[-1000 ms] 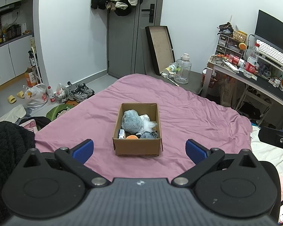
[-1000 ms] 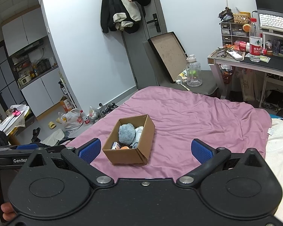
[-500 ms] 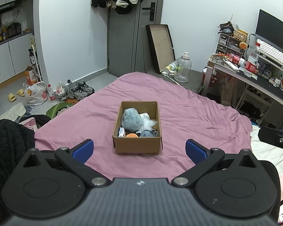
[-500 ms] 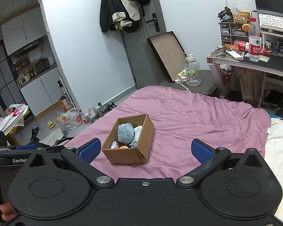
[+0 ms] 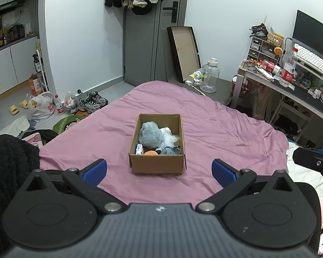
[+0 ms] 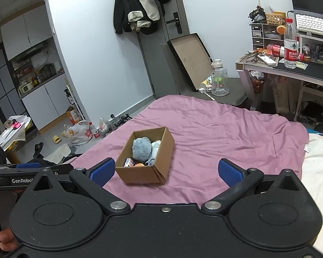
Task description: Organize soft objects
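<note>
The left gripper (image 5: pixel 159 169), jaws spread and empty, faced the short end of the open brown cardboard box (image 5: pixel 157 163) on the pink bedsheet (image 5: pixel 215 129), the box's long axis running straight away from it. The right gripper (image 6: pixel 165 172), equally spread and empty, hung right of the box, which held a fuzzy grey-blue plush ball (image 5: pixel 151 134); the left looked better lined up.

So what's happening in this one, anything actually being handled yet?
Not at this moment. A person holds a hand-held gripper in each hand over a bed with a pink sheet. The left hand-held gripper and the right hand-held gripper are both open and empty, pointed toward a cardboard box sitting on the sheet. The box holds a grey-blue plush, some crumpled clear plastic and a few smaller items. Neither gripper touches the box.
</note>
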### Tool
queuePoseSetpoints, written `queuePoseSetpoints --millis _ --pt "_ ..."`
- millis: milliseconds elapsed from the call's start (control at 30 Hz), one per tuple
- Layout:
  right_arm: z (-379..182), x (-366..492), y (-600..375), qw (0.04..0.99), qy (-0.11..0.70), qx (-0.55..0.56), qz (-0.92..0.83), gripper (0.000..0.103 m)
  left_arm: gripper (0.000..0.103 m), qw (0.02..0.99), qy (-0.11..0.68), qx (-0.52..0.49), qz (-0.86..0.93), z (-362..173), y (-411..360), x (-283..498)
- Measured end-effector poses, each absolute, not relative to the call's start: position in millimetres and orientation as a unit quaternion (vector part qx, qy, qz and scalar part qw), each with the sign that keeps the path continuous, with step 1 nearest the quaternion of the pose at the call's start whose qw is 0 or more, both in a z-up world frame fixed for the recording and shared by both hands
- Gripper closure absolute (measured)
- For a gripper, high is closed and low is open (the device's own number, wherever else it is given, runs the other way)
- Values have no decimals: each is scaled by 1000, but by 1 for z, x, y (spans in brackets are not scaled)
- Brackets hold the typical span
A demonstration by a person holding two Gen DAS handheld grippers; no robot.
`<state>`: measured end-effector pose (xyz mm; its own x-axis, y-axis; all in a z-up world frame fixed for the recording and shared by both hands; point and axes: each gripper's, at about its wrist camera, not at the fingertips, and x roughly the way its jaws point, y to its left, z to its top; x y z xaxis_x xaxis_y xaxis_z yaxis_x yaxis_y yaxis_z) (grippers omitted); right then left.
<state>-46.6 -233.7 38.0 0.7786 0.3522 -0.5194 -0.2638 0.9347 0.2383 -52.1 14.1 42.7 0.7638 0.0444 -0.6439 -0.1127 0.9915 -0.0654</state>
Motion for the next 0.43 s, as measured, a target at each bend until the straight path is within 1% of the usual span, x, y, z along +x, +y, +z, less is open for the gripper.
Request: queuePoseSetpoints --millis 167,433 --pt "34 -44 -237 937 292 87 169 0 0 947 317 -43 37 44 13 -55" --pt "17 -33 -231 932 306 94 170 0 0 945 322 -54 28 31 20 -44"
